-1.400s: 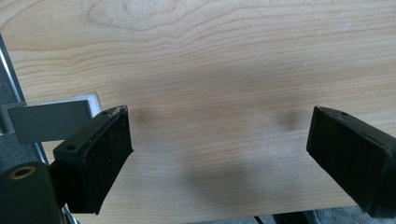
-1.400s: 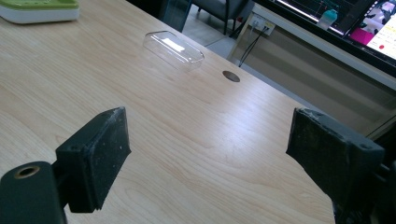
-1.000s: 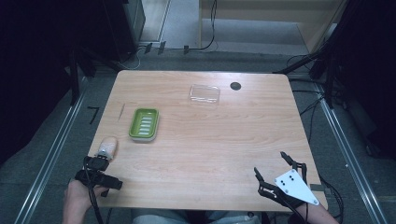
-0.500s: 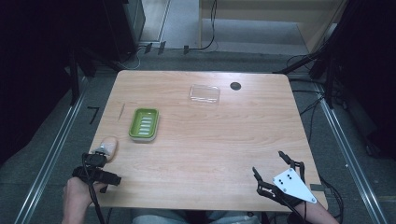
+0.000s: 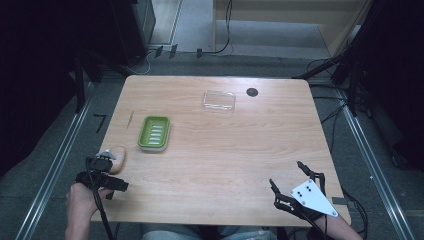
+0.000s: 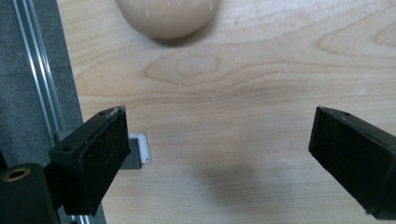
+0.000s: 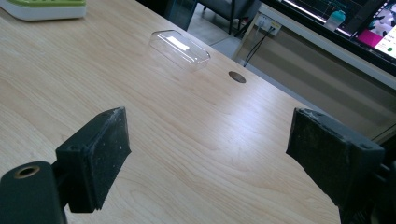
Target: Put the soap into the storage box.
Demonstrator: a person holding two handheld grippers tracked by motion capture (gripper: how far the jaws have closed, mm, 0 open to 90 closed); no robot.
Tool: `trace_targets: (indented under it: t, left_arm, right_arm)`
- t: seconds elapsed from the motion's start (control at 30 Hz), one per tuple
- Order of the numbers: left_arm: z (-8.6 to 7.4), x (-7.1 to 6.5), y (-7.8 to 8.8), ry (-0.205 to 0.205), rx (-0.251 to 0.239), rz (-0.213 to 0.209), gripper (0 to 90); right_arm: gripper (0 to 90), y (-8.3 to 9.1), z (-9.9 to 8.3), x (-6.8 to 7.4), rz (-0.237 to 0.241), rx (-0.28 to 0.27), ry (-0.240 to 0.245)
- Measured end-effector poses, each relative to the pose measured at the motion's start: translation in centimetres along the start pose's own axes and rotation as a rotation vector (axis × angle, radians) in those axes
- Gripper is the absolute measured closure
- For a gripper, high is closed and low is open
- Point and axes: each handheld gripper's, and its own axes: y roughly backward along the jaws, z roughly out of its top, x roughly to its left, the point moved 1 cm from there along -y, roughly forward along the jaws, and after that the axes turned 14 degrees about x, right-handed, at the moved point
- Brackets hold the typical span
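A peach-coloured oval soap bar [image 5: 118,159] lies near the table's left edge. My left gripper [image 5: 111,173] hovers just behind it, open. In the left gripper view the soap bar [image 6: 166,16] sits ahead of the left gripper [image 6: 219,140], whose jaws stand wide apart over bare wood. A green ribbed soap dish [image 5: 154,133] rests beyond the soap. A clear plastic lid [image 5: 219,100] lies at the far middle. My right gripper [image 5: 287,175] stands open near the front right corner, with nothing between its jaws. The right gripper [image 7: 208,144] faces the lid [image 7: 180,49] and the dish [image 7: 44,8].
A dark round cable hole [image 5: 252,92] sits in the wooden table [image 5: 230,165] right of the lid. A thin stick [image 5: 131,120] lies near the left edge. Metal rails run along the floor on both sides. Desks and monitors stand beyond the far edge.
My right gripper has drifted slightly to the left. The left gripper and the objects on the table have stayed where they were.
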Motion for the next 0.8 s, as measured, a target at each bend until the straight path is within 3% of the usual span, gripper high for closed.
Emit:
trace_targets:
  t: [0.4,0.8]
  left_arm:
    - [1.5,0.1,0.6,-0.02,-0.01,-0.007,2.3]
    - [3.1,0.6,1.5,-0.022,-0.05,-0.024,0.1]
  right_arm:
    - [13.1,-0.1,0.1,0.1,0.004,0.001,0.006]
    - [13.2,-0.1,0.1,0.1,0.005,0.002,0.008]
